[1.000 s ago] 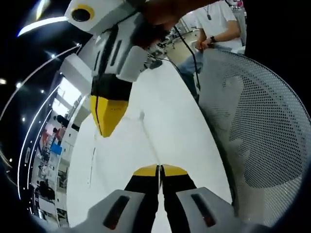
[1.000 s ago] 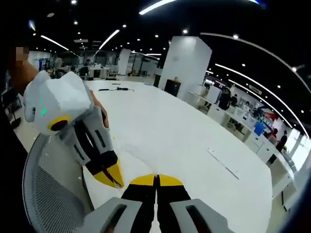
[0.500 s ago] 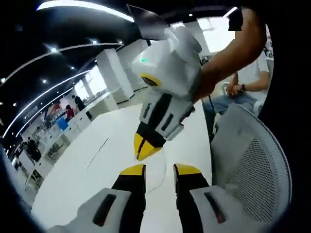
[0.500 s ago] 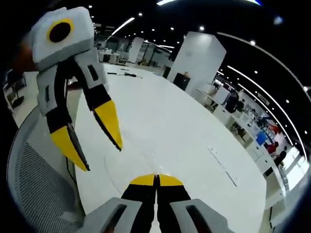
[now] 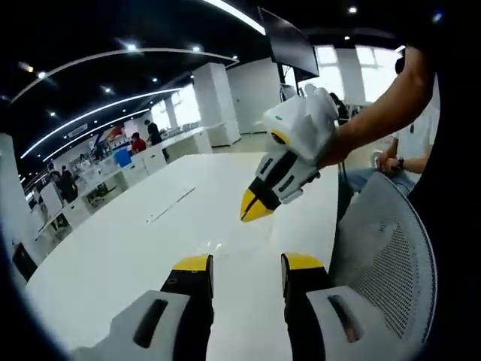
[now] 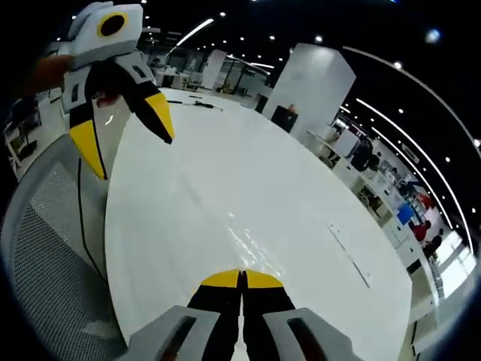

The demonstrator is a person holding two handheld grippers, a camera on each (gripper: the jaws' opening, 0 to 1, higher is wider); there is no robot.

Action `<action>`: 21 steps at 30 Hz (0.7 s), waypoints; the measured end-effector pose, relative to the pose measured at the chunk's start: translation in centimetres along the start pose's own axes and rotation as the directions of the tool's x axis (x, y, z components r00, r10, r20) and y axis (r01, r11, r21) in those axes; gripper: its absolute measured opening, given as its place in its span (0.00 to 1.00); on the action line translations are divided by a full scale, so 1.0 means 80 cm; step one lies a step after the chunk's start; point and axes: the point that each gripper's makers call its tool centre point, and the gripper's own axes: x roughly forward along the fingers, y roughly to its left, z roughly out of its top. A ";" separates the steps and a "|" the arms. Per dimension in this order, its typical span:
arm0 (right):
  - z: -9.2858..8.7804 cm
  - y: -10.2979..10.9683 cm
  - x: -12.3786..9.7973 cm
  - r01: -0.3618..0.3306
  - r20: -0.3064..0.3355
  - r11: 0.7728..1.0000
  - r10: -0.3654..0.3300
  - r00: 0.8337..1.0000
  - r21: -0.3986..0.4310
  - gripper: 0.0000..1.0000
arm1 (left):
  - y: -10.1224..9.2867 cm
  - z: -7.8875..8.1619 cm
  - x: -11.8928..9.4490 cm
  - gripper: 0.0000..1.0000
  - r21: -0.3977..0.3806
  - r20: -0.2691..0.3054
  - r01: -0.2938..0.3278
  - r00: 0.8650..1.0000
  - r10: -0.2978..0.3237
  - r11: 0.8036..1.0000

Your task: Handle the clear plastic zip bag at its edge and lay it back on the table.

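Observation:
The clear plastic zip bag (image 6: 244, 242) is nearly invisible on the white table (image 6: 225, 165); only creases and glints show just ahead of my right gripper (image 6: 242, 280). That gripper is shut, and the bag's near edge appears pinched between its tips. In the left gripper view the right gripper (image 5: 254, 208) comes in from the right in a person's hand, shut, tip low over the table (image 5: 113, 241), with faint glints of the bag (image 5: 219, 245) below it. My left gripper (image 5: 248, 263) is open with nothing between its jaws. It hangs open at the upper left of the right gripper view (image 6: 124, 131).
A grey mesh chair back (image 5: 387, 256) stands against the table's near edge (image 6: 52, 248). A thin strip (image 6: 347, 254) lies further out on the table and a dark cable (image 6: 188, 103) at its far end. A seated person (image 5: 402, 147) is behind the chair.
My left gripper has opened and drawn away from the right one. The right gripper has stayed shut and come lower towards the table.

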 end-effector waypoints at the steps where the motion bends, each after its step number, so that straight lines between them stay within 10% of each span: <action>1: -0.001 0.001 0.000 0.003 -0.004 1.000 -0.003 1.000 0.000 0.00 | 0.000 -0.002 -0.001 0.35 0.000 -0.003 -0.002 1.000 0.002 1.000; 21: -0.044 0.006 0.052 0.000 -0.118 1.000 0.000 0.993 -0.001 0.00 | 0.006 -0.043 -0.020 0.49 -0.099 -0.001 -0.024 1.000 0.024 0.995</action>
